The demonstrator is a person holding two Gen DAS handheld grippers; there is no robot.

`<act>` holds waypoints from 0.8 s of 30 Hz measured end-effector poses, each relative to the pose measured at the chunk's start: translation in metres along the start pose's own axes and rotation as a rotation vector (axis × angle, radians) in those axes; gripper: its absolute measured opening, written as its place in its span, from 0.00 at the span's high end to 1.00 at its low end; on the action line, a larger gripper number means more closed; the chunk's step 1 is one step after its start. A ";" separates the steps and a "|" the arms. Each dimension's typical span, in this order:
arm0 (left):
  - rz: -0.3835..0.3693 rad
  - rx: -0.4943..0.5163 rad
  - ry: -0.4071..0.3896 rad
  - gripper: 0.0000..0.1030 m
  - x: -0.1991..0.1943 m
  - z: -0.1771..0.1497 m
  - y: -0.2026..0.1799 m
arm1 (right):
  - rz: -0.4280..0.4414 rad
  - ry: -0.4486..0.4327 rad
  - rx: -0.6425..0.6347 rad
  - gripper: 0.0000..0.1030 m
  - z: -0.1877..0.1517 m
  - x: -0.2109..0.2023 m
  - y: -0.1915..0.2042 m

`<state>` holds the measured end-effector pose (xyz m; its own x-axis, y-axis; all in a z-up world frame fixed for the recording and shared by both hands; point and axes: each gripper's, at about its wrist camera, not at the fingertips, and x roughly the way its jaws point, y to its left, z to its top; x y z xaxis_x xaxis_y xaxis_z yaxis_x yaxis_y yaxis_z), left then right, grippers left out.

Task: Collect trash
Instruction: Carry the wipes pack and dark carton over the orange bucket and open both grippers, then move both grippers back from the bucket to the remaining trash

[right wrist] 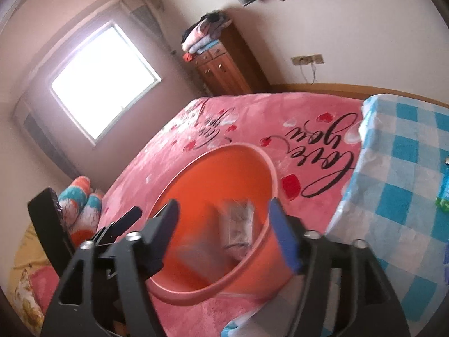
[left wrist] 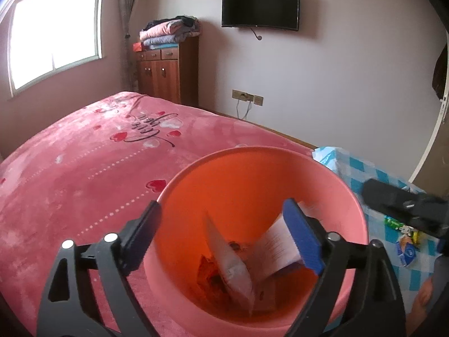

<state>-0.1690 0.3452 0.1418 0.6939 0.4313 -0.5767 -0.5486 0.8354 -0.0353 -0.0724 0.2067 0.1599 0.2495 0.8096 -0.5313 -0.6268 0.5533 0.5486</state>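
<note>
Both grippers open over the orange bin

An orange bin [left wrist: 261, 185] sits on the pink bedspread [left wrist: 84, 174] of the bed, right beside a bench covered with a blue-and-white checked cloth [left wrist: 362, 168].

The left hand-held gripper [left wrist: 224, 236] hangs over the mouth of the bin with its jaws spread wide and nothing pressed between them. Inside the bin lie several pieces of trash: a pale plastic packet [left wrist: 233, 269] standing on edge, a white printed paper [left wrist: 277, 247] leaning against the right-hand finger side, and some darker scraps at the bottom that I cannot make out.

The right hand-held gripper [right wrist: 224, 230] also points down into the bin [right wrist: 224, 165], its jaws apart. A clear, blurred wrapper [right wrist: 238, 224] shows between the fingers, inside the bin's rim, and the pads are not touching it. In the left wrist view that same gripper [left wrist: 407, 210] appears as a dark shape over the checked cloth, to the right of the bin.

On the bench, more small wrappers [left wrist: 404, 241] lie near the bin, green, yellow and blue ones among them.

Further off stand a wooden cabinet [left wrist: 165, 73] with folded blankets on top, a window [left wrist: 53, 33], and a dark television [left wrist: 261, 7] mounted on the wall.
</note>
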 end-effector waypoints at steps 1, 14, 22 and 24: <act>0.008 0.007 -0.001 0.13 0.000 0.000 -0.002 | -0.005 -0.018 0.005 0.27 0.000 -0.006 -0.003; 0.026 0.078 -0.033 0.08 -0.017 0.003 -0.032 | -0.200 -0.172 -0.090 0.09 -0.019 -0.064 -0.019; 0.013 0.118 -0.041 0.08 -0.027 0.004 -0.055 | -0.283 -0.226 -0.119 0.08 -0.034 -0.088 -0.030; 0.008 0.125 -0.043 0.08 -0.028 0.004 -0.060 | -0.304 -0.237 -0.128 0.08 -0.037 -0.093 -0.032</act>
<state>-0.1536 0.2840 0.1639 0.7107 0.4499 -0.5408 -0.4932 0.8668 0.0730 -0.1029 0.1060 0.1679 0.5912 0.6442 -0.4852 -0.5815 0.7574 0.2970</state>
